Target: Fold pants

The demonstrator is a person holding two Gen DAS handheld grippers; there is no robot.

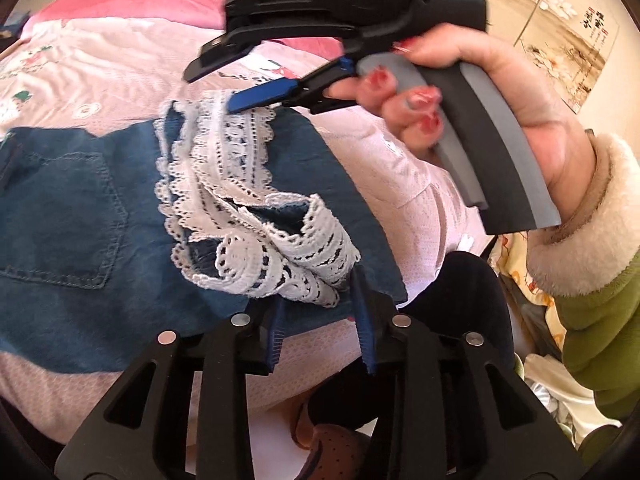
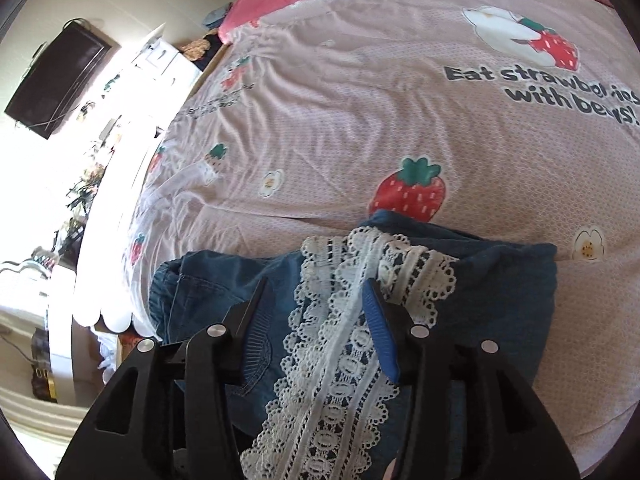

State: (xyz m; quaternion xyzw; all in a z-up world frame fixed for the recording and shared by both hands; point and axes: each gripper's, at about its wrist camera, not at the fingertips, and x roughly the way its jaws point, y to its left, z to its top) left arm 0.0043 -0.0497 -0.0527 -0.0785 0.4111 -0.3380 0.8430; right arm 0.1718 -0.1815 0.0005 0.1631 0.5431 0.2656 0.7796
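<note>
pants (image 2: 500,280): denim with lace hems, right under both tools
left gripper (image 1: 320,316): jaws apart, holding nothing
right gripper (image 2: 316,312): jaws wide, lace between them, ungripped

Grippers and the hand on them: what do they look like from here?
Both grippers, left and right, have matte black linkage arms with round silver pins and ribbed blue finger pads. The right one's handle is black with grey strips. The right hand has red nail polish, and wears a green padded sleeve with a cream fleece cuff.
</note>
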